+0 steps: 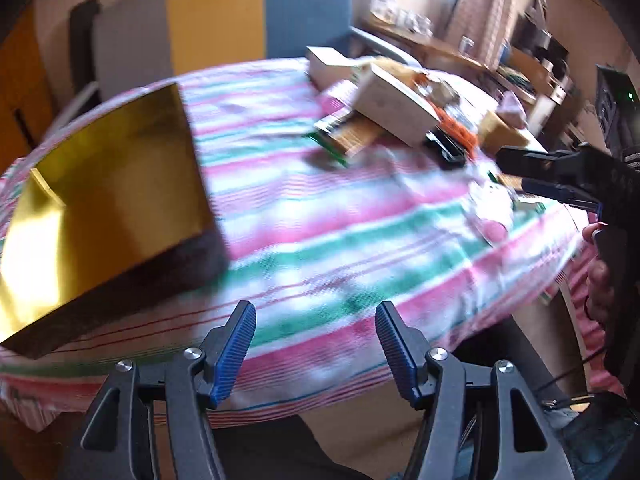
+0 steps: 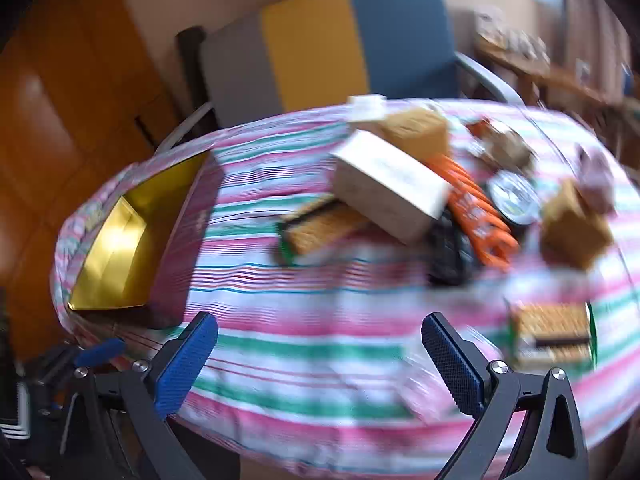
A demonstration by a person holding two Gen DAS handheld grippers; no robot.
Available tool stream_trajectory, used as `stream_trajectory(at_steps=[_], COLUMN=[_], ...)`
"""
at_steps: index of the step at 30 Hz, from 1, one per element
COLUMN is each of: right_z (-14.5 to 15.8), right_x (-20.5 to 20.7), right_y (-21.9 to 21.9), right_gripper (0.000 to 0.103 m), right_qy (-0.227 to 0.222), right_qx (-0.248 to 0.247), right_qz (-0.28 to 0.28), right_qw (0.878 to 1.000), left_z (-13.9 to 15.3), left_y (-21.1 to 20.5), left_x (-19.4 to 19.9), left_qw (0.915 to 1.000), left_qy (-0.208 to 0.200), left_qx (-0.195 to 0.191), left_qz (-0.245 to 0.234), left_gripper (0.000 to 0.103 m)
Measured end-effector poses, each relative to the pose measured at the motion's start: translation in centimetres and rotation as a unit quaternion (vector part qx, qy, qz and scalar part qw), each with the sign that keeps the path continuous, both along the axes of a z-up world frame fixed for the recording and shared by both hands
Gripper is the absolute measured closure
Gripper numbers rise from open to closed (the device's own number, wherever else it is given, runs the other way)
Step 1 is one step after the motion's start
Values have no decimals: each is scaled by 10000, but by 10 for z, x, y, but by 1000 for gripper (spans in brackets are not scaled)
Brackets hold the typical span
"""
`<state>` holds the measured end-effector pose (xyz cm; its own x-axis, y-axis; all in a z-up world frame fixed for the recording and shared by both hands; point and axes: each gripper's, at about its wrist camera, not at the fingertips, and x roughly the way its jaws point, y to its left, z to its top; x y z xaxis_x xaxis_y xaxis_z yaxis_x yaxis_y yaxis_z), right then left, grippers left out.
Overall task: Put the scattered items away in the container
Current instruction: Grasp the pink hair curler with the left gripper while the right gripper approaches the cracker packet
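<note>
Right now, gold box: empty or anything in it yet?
Empty as far as visible. The gold box shows only bare shiny lining in both wrist views; the items still lie out on the striped cloth.

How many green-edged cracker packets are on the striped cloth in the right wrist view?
2. One green-edged packet is tucked under the pale box mid-table; the other lies alone near the right gripper's right finger. Blur and the pile may hide more.
</note>
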<state>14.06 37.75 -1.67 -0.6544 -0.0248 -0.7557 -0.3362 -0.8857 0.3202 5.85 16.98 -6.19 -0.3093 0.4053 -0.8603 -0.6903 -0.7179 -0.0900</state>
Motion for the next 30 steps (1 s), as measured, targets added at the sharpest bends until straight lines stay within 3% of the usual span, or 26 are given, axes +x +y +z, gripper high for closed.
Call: stream_trajectory(at_steps=[3, 8, 14, 17, 22, 25, 27, 30], right_z=[-10, -28, -34, -33, -37, -41, -45, -51], right_x=[33, 60, 62, 67, 86, 97, 99, 101], right_y=[36, 65, 80, 102, 136, 148, 151, 149], right_gripper=[0, 0, 0, 0, 0, 0, 0, 0], right_qy=[-55, -253, -323, -258, -269, -230, -255, -283], right_qx=[-436, -712, -500, -515, -617, -773, -825, -857], right_qz=[-556, -1215, -1552, -1761, -2396, -2686, -2776, -2777], right_qw=[9975, 9897, 9861, 9827, 9685, 9599, 9568, 9564], left_z=[-10, -18, -27, -30, -29, -29, -28, -25], left_y=[15, 32, 48, 44, 25, 18, 17, 23], left_x=[3, 2, -7, -8, -18, -22, -21, -13], left_qw=[9994, 9977, 9973, 9975, 9962, 9925, 9925, 9955], left_qy=[-212, -368, -266, -336, -641, -843, -828, -629], left_qx=[-42, -122, -254, -42, 455, 794, 829, 562], left_qz=[-283, -560, -631, -622, -374, -382, -358, -420], left_gripper=[39, 39, 39, 32, 30, 20, 20, 19])
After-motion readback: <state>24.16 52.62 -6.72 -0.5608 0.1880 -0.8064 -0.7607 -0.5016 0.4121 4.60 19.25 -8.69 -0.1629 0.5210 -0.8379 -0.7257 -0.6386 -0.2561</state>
